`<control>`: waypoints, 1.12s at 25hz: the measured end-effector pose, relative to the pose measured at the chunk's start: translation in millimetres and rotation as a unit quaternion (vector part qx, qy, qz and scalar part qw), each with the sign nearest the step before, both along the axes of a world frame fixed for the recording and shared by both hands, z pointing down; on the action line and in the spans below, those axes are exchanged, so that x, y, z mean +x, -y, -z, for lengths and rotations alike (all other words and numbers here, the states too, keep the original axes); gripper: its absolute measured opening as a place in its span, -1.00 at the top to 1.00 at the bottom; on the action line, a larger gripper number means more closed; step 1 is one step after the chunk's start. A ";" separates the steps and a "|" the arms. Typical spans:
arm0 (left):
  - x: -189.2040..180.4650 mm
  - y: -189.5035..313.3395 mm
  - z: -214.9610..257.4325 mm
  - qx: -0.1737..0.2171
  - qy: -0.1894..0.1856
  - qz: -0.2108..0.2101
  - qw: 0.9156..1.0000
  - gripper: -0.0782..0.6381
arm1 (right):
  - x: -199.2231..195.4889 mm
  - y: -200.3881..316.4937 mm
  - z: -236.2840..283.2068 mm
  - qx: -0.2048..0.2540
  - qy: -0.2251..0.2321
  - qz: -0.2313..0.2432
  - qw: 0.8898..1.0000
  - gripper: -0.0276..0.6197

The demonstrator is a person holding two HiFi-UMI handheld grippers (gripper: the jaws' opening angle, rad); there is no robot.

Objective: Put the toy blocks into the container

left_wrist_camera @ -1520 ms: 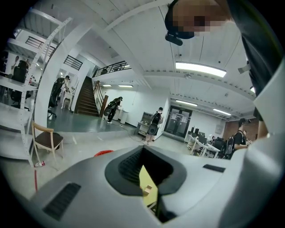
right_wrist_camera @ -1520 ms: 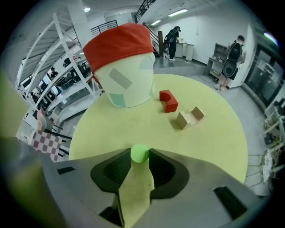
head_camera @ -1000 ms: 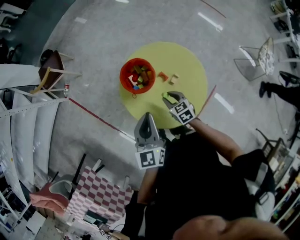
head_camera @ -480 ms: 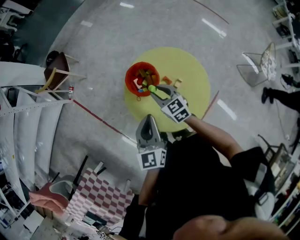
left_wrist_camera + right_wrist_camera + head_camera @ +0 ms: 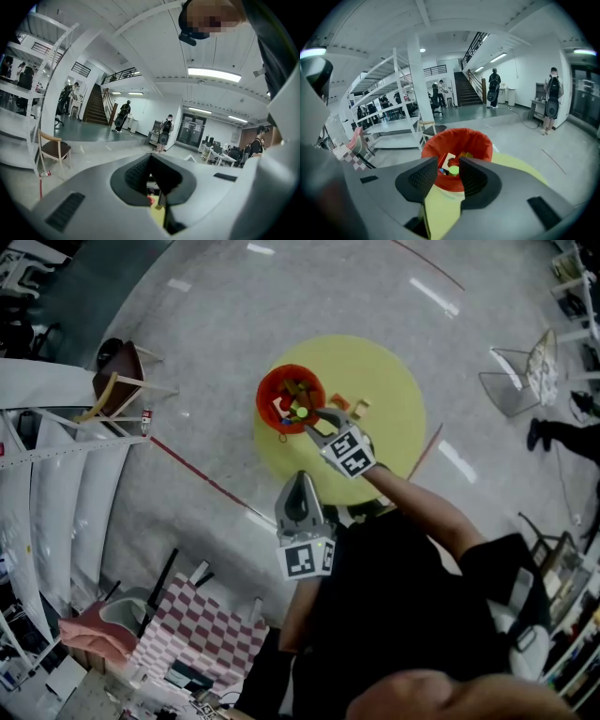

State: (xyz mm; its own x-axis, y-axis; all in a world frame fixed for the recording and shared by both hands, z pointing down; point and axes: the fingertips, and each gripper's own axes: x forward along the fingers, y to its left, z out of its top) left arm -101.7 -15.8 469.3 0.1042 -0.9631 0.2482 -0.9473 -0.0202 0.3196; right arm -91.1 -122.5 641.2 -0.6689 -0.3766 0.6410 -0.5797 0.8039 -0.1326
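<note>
floor: polished grey concrete floor [image 5: 216, 324], glossy, with streaks of light on it.
table: round flat yellow-green table [image 5: 384, 371], matte top, standing on that floor.
container: round red soft-walled container [image 5: 269, 390] near the table's left edge, rim crinkled, a heap of mixed coloured blocks inside; my right gripper view looks straight into it [image 5: 480, 140].
left gripper: my grey plastic left gripper [image 5: 298, 486] is by my body off the near table edge, ribbed pads brought together at the tips [image 5: 161, 206], nothing in them.
right gripper: my right gripper [image 5: 314, 418] reaches over the container's near rim, jaws fairly wide [image 5: 448, 169] and pinched on a block.
change: a second back this gripper was low at the table's near side with the block; now it is up at the container, left gripper unmoved.
green block: small lime-green rounded toy block [image 5: 302, 412], smooth, at my right gripper's fingertips above the container's contents [image 5: 453, 169].
loose blocks: small orange block [image 5: 335, 401] and tan block [image 5: 359, 408] lie on the table just right of the container.
</note>
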 end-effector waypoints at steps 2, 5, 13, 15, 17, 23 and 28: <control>0.7 1.0 -0.2 0.000 -0.001 -0.002 1.000 0.82 | 3.6 1.5 9.0 0.009 0.011 -0.004 1.000 0.54; 1.4 3.6 2.5 0.004 0.001 -0.006 1.000 0.82 | 13.2 2.6 28.9 0.027 0.040 -0.015 0.999 0.54; 6.8 11.8 1.9 0.002 0.001 -0.019 1.000 0.82 | 70.2 -9.8 0.9 0.013 0.035 -0.053 0.998 0.84; 10.2 14.0 3.1 0.003 0.002 -0.025 1.000 0.82 | 86.0 -14.8 -13.5 0.001 0.023 -0.064 0.998 0.91; 13.4 16.7 2.3 0.004 0.001 -0.029 1.000 0.82 | 98.3 -19.1 -27.2 -0.013 0.012 -0.070 0.997 0.92; 21.9 21.9 1.8 0.006 0.012 -0.047 0.999 0.82 | 128.6 -28.1 -69.4 -0.067 -0.036 -0.093 0.993 0.92; 28.5 28.5 2.5 0.009 0.020 -0.059 0.998 0.82 | 152.4 -25.7 -105.9 -0.103 -0.072 -0.122 0.985 0.92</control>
